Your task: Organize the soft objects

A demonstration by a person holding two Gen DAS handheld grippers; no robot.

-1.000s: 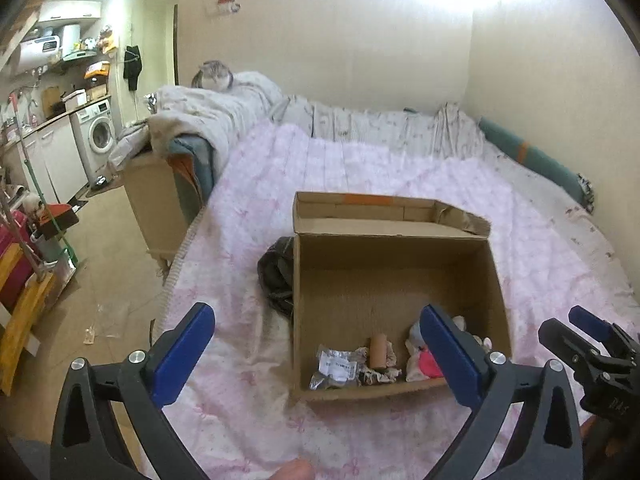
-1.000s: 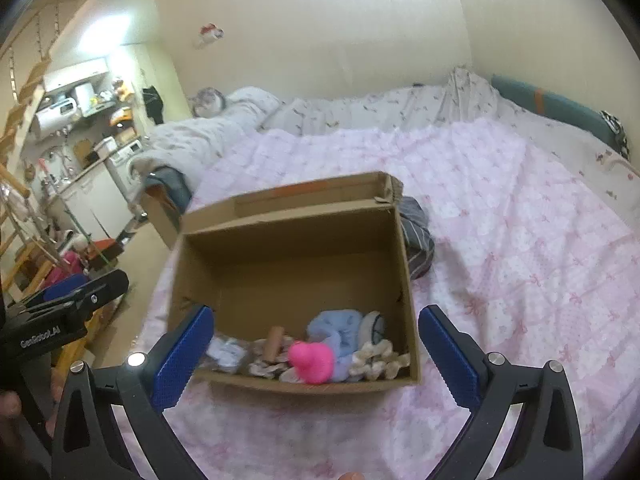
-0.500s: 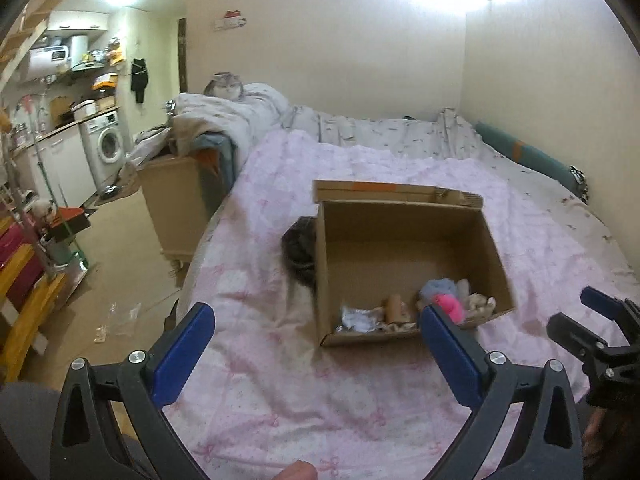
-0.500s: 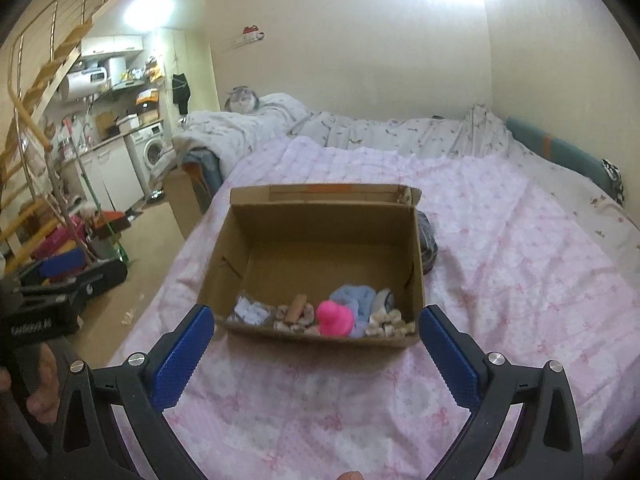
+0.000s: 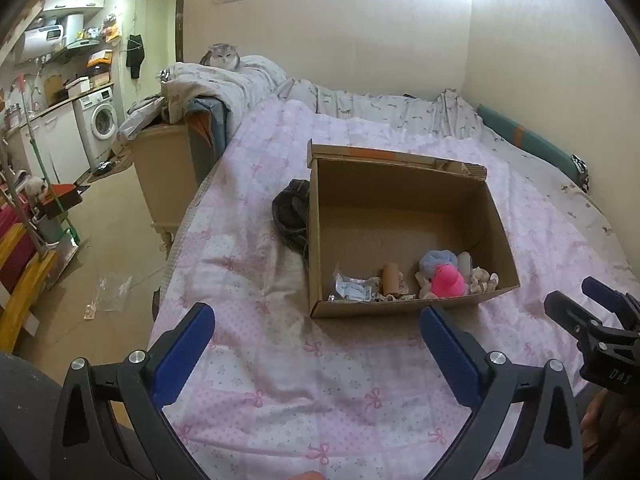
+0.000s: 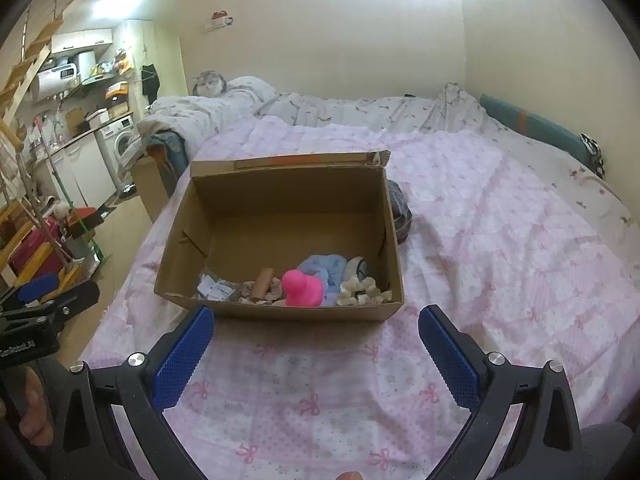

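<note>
An open cardboard box [image 5: 400, 184] [image 6: 280, 216] sits on the pink bedspread. Along its near wall lie a pink plush toy [image 5: 448, 280] [image 6: 302, 288], a blue fluffy item [image 5: 434, 260] [image 6: 324, 266], beige scrunchies [image 6: 362, 290], a brown roll [image 5: 390, 278] [image 6: 262, 280] and a clear packet [image 5: 350, 288] [image 6: 214, 290]. My left gripper [image 5: 316, 344] is open and empty, held over the bed short of the box. My right gripper [image 6: 316, 344] is open and empty, also short of the box.
A dark bundle of fabric [image 5: 292, 212] [image 6: 400, 210] lies against the box's far side wall. A cat [image 5: 222, 56] sits on a heaped duvet at the bed's head. The floor, a washing machine [image 5: 102, 124] and clutter lie to the left.
Both grippers have pulled back and up from the box, which now looks smaller and farther. Both stay open and empty.
</note>
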